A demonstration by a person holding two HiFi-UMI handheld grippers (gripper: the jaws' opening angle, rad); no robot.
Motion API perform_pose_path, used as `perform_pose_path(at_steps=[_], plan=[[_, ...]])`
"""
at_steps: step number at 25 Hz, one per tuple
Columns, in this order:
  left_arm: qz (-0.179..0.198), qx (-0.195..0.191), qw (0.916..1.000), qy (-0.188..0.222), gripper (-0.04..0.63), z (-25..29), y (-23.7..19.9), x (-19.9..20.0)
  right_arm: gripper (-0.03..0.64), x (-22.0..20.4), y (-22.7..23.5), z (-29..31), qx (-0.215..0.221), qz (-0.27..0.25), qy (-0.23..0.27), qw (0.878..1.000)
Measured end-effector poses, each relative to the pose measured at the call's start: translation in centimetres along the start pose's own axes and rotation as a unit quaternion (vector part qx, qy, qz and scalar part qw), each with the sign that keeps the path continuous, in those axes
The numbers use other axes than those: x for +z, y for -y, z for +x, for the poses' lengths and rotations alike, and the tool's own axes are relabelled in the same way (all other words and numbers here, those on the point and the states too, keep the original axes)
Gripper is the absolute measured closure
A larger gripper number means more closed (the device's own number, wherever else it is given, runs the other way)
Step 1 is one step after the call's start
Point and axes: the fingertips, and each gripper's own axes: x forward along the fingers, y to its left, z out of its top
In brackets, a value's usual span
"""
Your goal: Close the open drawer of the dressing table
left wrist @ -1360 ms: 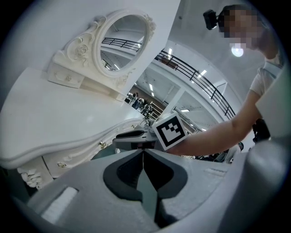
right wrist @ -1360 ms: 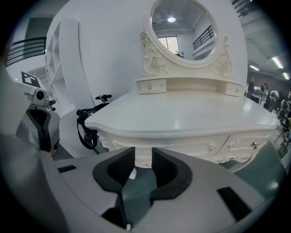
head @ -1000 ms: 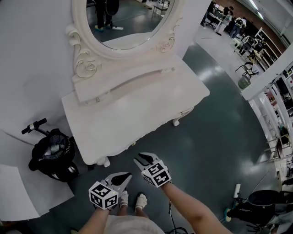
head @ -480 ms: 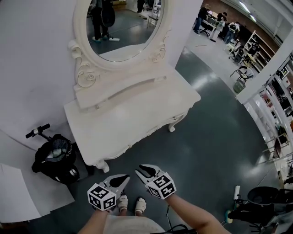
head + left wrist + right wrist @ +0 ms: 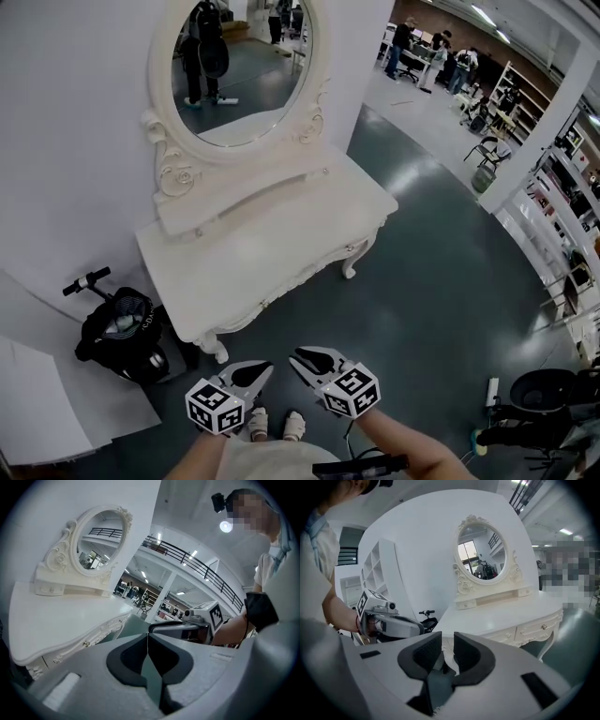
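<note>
Ahead of both pairs of jaws, well apart from them across a strip of dark floor [image 5: 422,281], stands the white dressing table [image 5: 272,253], its oval mirror [image 5: 239,70] rising behind the bare bench top [image 5: 281,234]. In the right gripper view the drawer fronts [image 5: 533,630] under the bench edge lie flush with the carved apron, small knobs [image 5: 543,626] showing, and none juts out. The left gripper view shows the same front from the other side, again with nothing pulled forward. From the head view the front is tucked under the top and cannot be checked. My reading is that the closing is done, or at least that no open drawer is left in sight. What remains would be only a confirming look at the side that the views do not show.

The left gripper [image 5: 262,370] is held low in front of the person. Its jaws are pressed tip to tip with nothing between them. The right gripper [image 5: 300,356] sits just beside it. Its jaws have just been closing and now stand a narrow gap apart, with only the bench showing through that gap in the distance. Neither pair touches the dressing table or anything else. A black bag [image 5: 122,333] rests on the floor beyond and to the left of the left jaws.
</note>
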Motion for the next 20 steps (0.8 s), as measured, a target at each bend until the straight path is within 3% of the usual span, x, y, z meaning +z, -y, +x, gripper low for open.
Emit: perform_pose_path(at_steps=[10,20], plan=[[0.025,-0.022,0.9995,0.003,0.584,0.0,3.3,1.5,0.572,1.6,-1.1,-4.5,-0.008,0.007,0.043,0.999],[0.045,-0.028,0.9985,0.006,0.584,0.4,4.4,2.8,0.598,3.1,-1.5,-5.1,0.000,-0.004,0.057,0.998]])
